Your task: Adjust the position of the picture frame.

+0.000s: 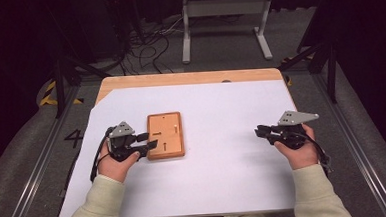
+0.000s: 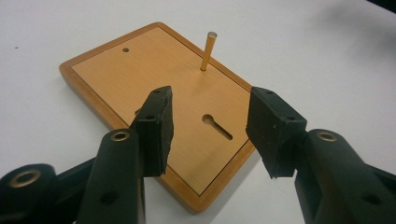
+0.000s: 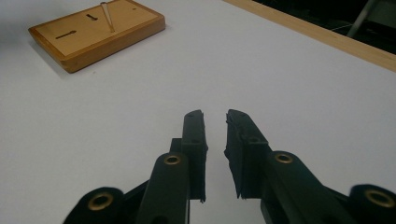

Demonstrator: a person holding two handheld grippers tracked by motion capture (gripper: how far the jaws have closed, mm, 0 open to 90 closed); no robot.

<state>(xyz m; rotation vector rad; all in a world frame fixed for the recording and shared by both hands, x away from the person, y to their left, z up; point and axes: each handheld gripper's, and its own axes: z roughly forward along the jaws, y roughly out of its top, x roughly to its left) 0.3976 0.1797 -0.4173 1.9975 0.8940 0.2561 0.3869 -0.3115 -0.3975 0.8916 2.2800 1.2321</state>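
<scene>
Hands hold two grippers over white paper. We see the left gripper (image 1: 144,143) with jaws spread wide at the near left edge of a wooden board (image 1: 165,135) bearing an upright brass pin (image 2: 208,51). Well apart, the right gripper (image 1: 259,131) rests, jaws narrowly parted, empty.

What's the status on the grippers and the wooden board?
Left gripper open at wooden board. Right gripper apart, narrow gap, empty. Pin upright. Nothing in the way.

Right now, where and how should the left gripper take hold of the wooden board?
Probably grip the wooden board across its near corner edge, coming in from its left side: it lies flat, and the left gripper already stands open over that edge, clear of the upright brass pin.
</scene>
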